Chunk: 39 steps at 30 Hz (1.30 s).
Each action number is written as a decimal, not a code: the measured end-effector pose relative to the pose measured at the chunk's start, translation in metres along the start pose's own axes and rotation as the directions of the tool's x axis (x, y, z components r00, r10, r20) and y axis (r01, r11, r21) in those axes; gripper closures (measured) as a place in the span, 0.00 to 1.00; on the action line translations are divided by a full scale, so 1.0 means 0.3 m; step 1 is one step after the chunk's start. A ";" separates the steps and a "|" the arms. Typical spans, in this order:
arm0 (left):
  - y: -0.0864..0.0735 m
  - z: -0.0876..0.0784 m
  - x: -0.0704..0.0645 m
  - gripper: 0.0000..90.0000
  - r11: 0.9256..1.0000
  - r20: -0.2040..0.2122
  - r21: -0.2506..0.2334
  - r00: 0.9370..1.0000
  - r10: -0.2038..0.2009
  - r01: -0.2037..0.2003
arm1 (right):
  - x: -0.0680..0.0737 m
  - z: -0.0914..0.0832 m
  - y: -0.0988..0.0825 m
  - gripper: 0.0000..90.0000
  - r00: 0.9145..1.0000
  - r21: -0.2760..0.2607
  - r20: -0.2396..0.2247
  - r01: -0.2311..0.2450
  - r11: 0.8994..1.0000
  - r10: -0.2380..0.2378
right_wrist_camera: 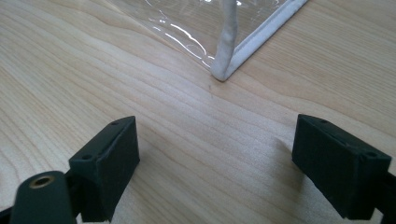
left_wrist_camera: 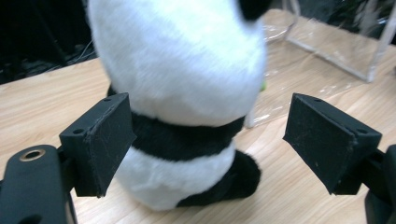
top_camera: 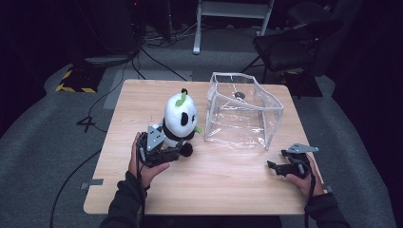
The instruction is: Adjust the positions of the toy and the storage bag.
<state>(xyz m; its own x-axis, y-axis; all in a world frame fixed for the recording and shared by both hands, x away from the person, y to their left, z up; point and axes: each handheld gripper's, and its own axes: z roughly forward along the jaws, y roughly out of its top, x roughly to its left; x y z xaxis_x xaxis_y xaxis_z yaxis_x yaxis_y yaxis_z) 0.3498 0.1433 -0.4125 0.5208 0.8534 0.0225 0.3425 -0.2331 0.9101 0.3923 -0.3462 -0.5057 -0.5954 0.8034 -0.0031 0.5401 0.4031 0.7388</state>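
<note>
A plush panda [top_camera: 180, 116] sits upright on the wooden table [top_camera: 214, 190], left of a clear plastic bag [top_camera: 242, 111] with white trim that stands open on its side. My left gripper [top_camera: 176, 151] reaches around the panda's lower body from the near side. In the left gripper view the panda [left_wrist_camera: 187, 70] sits between the jaws of the left gripper [left_wrist_camera: 210, 130]; the left pad lies against its black band, while the right pad stands apart from it. My right gripper [top_camera: 277, 159] rests open on the table near the bag's front right corner [right_wrist_camera: 224, 42], with nothing between the jaws [right_wrist_camera: 215, 158].
The bag's clear floor [left_wrist_camera: 336, 42] lies just right of the panda. Beyond the table's far edge are a black chair [top_camera: 294, 42], a white frame [top_camera: 228, 14], floor cables and a yellow-black striped base [top_camera: 76, 85]. Bare wood lies between the two hands.
</note>
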 end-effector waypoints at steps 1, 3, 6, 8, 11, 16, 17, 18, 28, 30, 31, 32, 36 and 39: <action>0.003 0.001 -0.005 0.17 1.000 -0.004 0.000 1.000 0.006 -0.006 | 0.000 0.000 0.000 0.16 1.000 0.000 0.000 0.000 1.000 0.000; 0.007 0.006 -0.011 0.17 1.000 -0.009 0.006 1.000 0.017 -0.017 | 0.000 0.000 0.000 0.16 1.000 0.000 0.000 0.001 1.000 -0.001; 0.009 0.017 -0.018 0.17 1.000 -0.016 0.008 1.000 0.011 -0.011 | 0.000 0.000 0.000 0.16 1.000 0.000 0.000 0.000 1.000 0.000; 0.013 0.021 -0.021 0.17 1.000 -0.034 0.010 0.999 0.011 -0.010 | 0.000 0.000 0.000 0.16 1.000 0.000 -0.001 0.001 1.000 -0.001; 0.024 0.012 -0.023 0.17 1.000 -0.045 -0.011 0.999 0.008 -0.009 | 0.000 0.000 0.000 0.16 1.000 0.000 -0.001 0.001 1.000 -0.001; 0.050 -0.006 -0.019 0.17 0.999 -0.098 -0.043 0.995 -0.018 0.013 | 0.000 0.000 0.000 0.16 1.000 0.000 -0.001 0.001 1.000 -0.001; 0.055 -0.002 -0.018 0.17 0.999 -0.105 -0.027 0.994 -0.019 0.016 | 0.000 0.000 0.000 0.16 1.000 0.000 -0.001 0.001 1.000 -0.001; 0.059 0.002 -0.018 0.17 1.000 -0.123 -0.008 0.992 -0.013 0.012 | 0.000 0.000 0.000 0.16 1.000 0.000 -0.001 0.001 1.000 -0.001; 0.083 0.031 -0.032 0.17 1.000 -0.074 0.027 0.997 0.004 -0.002 | 0.000 0.000 0.000 0.16 1.000 0.000 -0.001 0.001 1.000 -0.001; 0.090 0.040 -0.039 0.17 0.999 -0.072 0.034 0.997 0.009 -0.007 | 0.000 0.000 0.000 0.16 1.000 0.000 0.000 0.001 1.000 -0.001; 0.092 0.044 -0.042 0.17 0.999 -0.066 0.031 0.998 0.008 -0.006 | 0.000 0.000 0.000 0.16 1.000 0.000 0.000 0.001 1.000 -0.001; 0.096 0.048 -0.045 0.17 0.999 -0.070 0.036 0.997 0.012 -0.009 | 0.000 0.000 0.000 0.16 1.000 0.000 0.000 0.001 1.000 -0.001; 0.105 0.068 -0.048 0.17 0.999 -0.086 0.036 0.996 0.001 0.002 | 0.000 0.000 0.000 0.16 1.000 0.000 -0.001 0.001 1.000 -0.001; 0.112 0.082 -0.051 0.17 0.999 -0.115 0.030 0.993 -0.008 0.011 | 0.000 0.000 0.000 0.16 1.000 0.000 -0.001 0.001 1.000 -0.001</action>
<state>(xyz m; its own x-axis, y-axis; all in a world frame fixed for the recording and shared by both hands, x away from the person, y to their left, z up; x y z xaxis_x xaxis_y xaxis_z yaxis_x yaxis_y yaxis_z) 0.3727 0.1111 -0.3923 0.4250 0.9030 0.0628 0.3719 -0.2375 0.8974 0.3923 -0.3462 -0.5057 -0.5965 0.8026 -0.0030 0.5395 0.4037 0.7389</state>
